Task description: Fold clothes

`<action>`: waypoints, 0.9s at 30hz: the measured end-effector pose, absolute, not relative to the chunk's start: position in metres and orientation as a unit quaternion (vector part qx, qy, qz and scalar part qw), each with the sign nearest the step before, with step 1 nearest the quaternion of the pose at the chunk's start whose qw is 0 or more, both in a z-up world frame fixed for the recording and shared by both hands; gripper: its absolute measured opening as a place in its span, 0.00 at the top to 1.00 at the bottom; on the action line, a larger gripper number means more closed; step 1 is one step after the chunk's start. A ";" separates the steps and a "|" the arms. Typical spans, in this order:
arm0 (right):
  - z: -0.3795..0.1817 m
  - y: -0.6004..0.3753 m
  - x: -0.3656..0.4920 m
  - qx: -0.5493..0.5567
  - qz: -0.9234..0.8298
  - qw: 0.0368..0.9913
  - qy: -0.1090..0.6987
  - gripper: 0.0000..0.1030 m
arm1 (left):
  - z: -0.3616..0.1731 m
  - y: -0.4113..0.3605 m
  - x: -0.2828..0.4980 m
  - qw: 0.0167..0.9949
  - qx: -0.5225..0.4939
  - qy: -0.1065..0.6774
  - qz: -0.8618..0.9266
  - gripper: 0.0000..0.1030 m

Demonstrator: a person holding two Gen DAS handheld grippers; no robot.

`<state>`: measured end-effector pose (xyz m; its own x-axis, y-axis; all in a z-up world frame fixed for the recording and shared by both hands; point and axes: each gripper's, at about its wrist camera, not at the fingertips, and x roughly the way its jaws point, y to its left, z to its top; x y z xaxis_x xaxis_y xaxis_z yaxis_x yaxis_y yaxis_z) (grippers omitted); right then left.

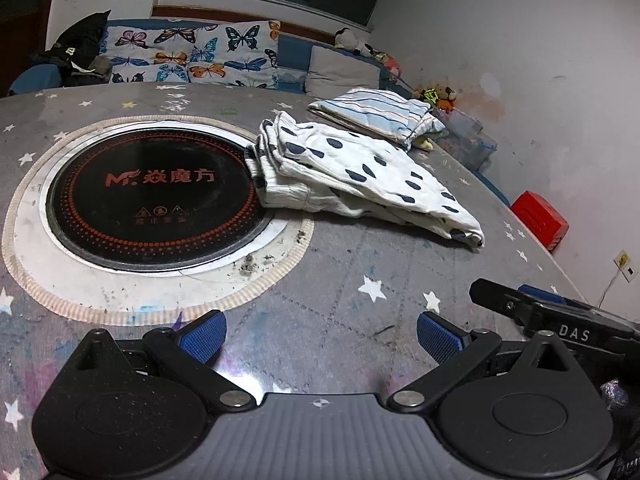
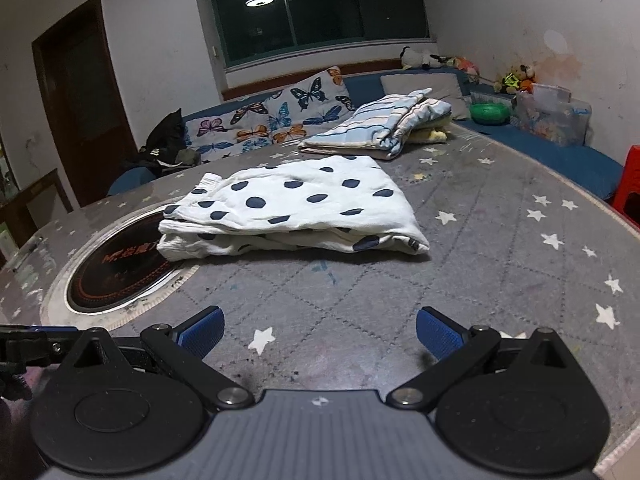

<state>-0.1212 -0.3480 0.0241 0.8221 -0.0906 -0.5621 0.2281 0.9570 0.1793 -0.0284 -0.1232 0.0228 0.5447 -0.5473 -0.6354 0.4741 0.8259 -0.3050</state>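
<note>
Our left gripper and right gripper hover wide apart, holding nothing, over bare table; the folded dotted garment lies mid-table, overlapping the round cooktop's edge.

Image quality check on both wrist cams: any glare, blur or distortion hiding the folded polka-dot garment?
Left wrist: heavy fisheye bending, dark corner vignette, dim indoor light; polka-dot garment sharp, no glare, though the induction cooktop has a mild sheen. Right wrist: ceiling lamp reflected in the window, garment evenly lit and in focus, soft shadow under its near edge, table rim curved by the lens.
</note>
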 end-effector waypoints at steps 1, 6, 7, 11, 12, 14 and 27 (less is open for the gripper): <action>0.024 -0.347 -0.122 0.118 -0.088 0.947 0.286 0.00 | 0.023 -0.124 -0.030 0.877 -0.047 0.377 -0.293 0.00; 0.024 -0.343 -0.123 0.108 -0.099 0.946 0.287 0.00 | 0.025 -0.128 -0.037 0.877 -0.038 0.373 -0.301 0.00; 0.024 -0.343 -0.124 0.108 -0.098 0.946 0.288 0.00 | 0.026 -0.128 -0.038 0.877 -0.036 0.373 -0.302 0.00; 0.024 -0.341 -0.126 0.110 -0.096 0.946 0.289 0.00 | 0.026 -0.130 -0.041 0.875 -0.032 0.372 -0.306 0.00; 0.024 -0.341 -0.126 0.110 -0.096 0.946 0.290 0.00 | 0.026 -0.131 -0.042 0.875 -0.032 0.373 -0.307 0.00; 0.024 -0.340 -0.127 0.109 -0.094 0.947 0.289 0.00 | 0.026 -0.131 -0.042 0.874 -0.030 0.374 -0.307 0.00; 0.021 -0.334 -0.127 0.111 -0.086 0.944 0.299 0.00 | 0.021 -0.140 -0.048 0.867 -0.020 0.383 -0.318 0.00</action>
